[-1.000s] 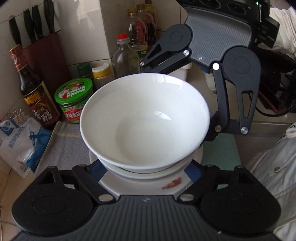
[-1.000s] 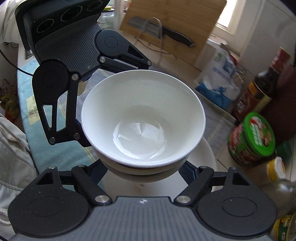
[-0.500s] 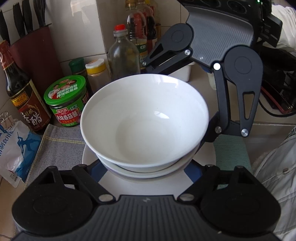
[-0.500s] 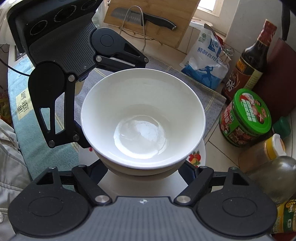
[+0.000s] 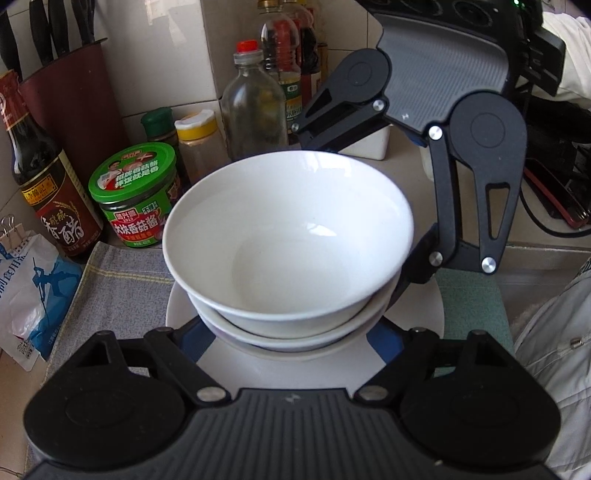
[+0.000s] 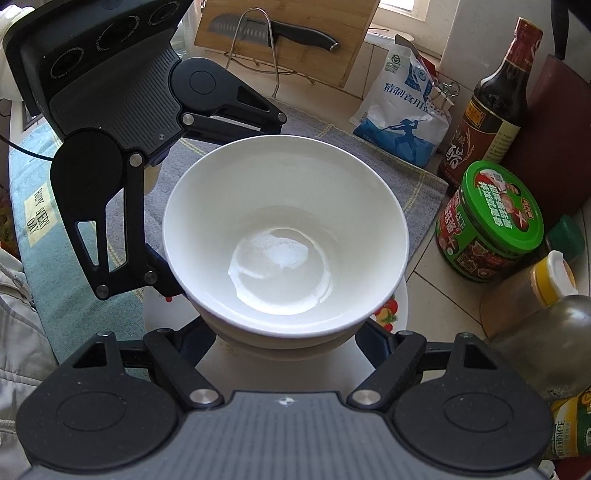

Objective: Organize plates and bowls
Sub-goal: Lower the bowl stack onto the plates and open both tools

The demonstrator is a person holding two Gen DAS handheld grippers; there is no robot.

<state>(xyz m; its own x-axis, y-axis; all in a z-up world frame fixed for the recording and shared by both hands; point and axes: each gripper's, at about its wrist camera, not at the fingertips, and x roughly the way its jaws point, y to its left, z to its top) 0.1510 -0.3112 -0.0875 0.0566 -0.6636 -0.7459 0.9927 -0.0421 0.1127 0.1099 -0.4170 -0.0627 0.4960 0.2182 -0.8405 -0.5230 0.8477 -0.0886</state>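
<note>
Two white bowls are nested; the upper bowl (image 5: 288,229) sits in the lower bowl (image 5: 295,332). My left gripper (image 5: 288,338) is shut on the lower bowl, its blue pads (image 5: 380,339) pressing both sides. My right gripper (image 6: 288,334) is shut on the same lower bowl from the opposite side, and one of its fingers (image 5: 417,266) shows at the stack's right. The stack is right over a white flower-patterned plate (image 5: 417,321) on a grey cloth (image 5: 118,295). I cannot tell whether bowl and plate touch.
Behind the cloth crowd a green-lidded jar (image 5: 136,192), a dark vinegar bottle (image 5: 48,192), a knife block (image 5: 70,103), spice shakers and a glass bottle (image 5: 255,110). A salt bag (image 5: 29,288) lies left. A cutting board with a knife (image 6: 280,33) leans beyond. A person's pale clothing (image 5: 546,350) is right.
Both grippers have carried the bowl stack slightly down and across toward the jars, over the plate. The grips look unchanged.
</note>
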